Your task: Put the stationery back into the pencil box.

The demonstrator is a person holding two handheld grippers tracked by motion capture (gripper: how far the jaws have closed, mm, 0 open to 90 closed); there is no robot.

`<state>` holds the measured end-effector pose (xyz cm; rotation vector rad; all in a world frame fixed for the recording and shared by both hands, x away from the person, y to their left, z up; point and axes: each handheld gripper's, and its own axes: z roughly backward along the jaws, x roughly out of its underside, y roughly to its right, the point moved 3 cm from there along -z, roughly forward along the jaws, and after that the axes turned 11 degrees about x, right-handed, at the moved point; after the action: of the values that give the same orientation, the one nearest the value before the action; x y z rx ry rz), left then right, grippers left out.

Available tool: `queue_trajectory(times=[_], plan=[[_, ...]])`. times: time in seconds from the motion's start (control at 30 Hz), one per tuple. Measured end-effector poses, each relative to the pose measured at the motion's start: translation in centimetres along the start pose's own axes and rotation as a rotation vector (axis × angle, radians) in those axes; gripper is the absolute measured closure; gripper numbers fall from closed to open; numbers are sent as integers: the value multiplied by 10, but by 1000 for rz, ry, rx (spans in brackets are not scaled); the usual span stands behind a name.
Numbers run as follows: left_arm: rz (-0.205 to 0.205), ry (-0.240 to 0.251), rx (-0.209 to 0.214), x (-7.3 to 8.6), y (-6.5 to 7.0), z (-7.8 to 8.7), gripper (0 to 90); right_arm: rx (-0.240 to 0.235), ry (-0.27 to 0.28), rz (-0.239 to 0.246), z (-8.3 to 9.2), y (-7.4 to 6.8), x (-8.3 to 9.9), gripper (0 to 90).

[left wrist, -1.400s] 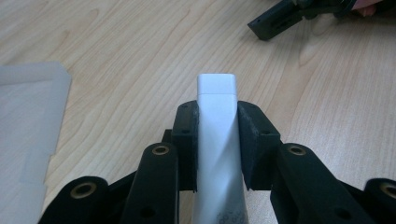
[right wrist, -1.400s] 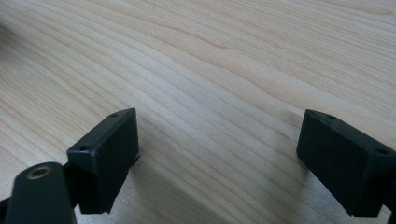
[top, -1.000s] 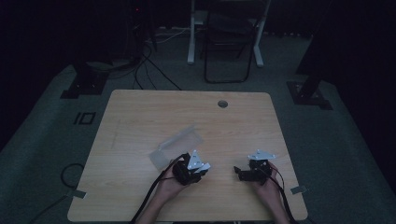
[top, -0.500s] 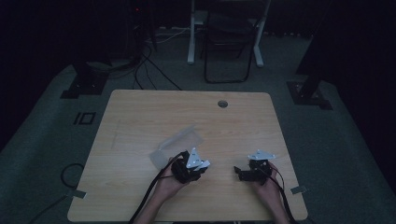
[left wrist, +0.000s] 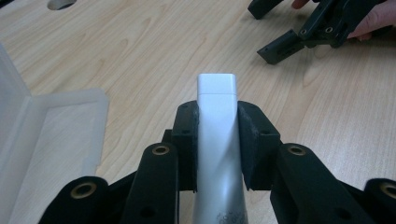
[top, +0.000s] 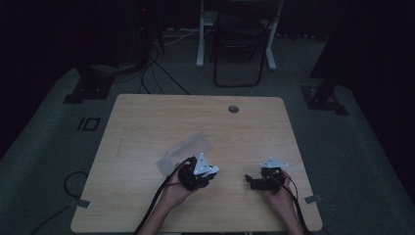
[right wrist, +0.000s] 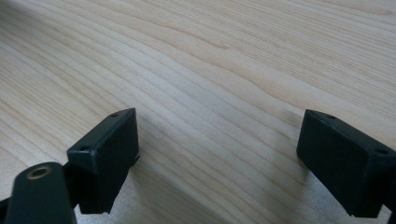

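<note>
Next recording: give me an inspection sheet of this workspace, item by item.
Surface: wooden table, grommet hole near the far edge.
Job's things: white tube; open translucent case beside it.
Clutter: nothing seen.
Grippers: left hand-held gripper shut on the tube; right hand-held gripper open, nothing between its jaws.
Cables: one trailing from each gripper; more on the floor.
Surroundings: dark room, folding chair beyond the table.

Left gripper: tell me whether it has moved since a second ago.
No. The left gripper sits at the same spot beside the clear box, as before.
</note>
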<state>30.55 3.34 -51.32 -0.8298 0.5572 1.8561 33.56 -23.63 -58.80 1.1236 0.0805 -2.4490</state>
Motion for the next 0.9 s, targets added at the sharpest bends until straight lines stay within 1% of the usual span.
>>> queue_trajectory(times=[0.63, 0.9], plan=[[5, 23, -23, -2, -6, 10, 709, 0, 0, -2, 0, 0, 0, 128], [7, 22, -32, -1, -11, 13, 709, 0, 0, -2, 0, 0, 0, 128]])
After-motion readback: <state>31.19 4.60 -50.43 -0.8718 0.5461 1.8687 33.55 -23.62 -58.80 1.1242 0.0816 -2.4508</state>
